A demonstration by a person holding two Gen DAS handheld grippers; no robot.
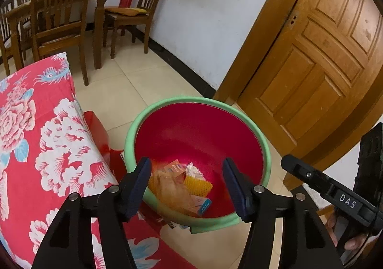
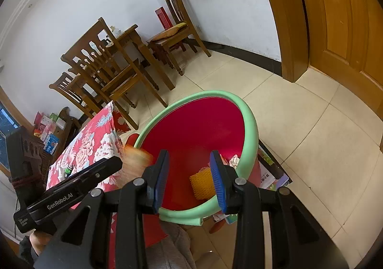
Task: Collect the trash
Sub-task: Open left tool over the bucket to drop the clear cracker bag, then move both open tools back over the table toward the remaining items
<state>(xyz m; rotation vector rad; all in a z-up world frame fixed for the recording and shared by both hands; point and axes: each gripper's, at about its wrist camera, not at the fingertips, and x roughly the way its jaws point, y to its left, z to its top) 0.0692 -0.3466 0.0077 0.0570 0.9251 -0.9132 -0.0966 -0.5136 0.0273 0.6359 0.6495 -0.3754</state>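
A tiled floor (image 1: 134, 82) runs from a white wall and a wooden door (image 1: 318, 63) to a dining table with chairs (image 1: 59, 25). On it stands a red bin (image 1: 198, 132) with a green rim, just beside a table under a red flowered cloth (image 1: 43, 139).

The left gripper (image 1: 186, 185) hangs over the bin's near rim, its fingers wide apart and empty. Between them, at the bottom of the bin, lies the trash: a yellow foam net (image 1: 197, 185), a white crumpled tissue (image 1: 194, 170) and orange wrappers (image 1: 171, 182). The near rim hides part of the heap.

The right gripper (image 2: 189, 178) also points into the bin, fingers apart with nothing between them; the net (image 2: 202, 182) shows in the gap. An orange smear (image 2: 136, 159) at the bin's left edge is too blurred to identify. Printed papers (image 2: 270, 173) under the bin are mostly covered by it.

The floor towards the door is open; on the cloth side the bin sits close against the table.
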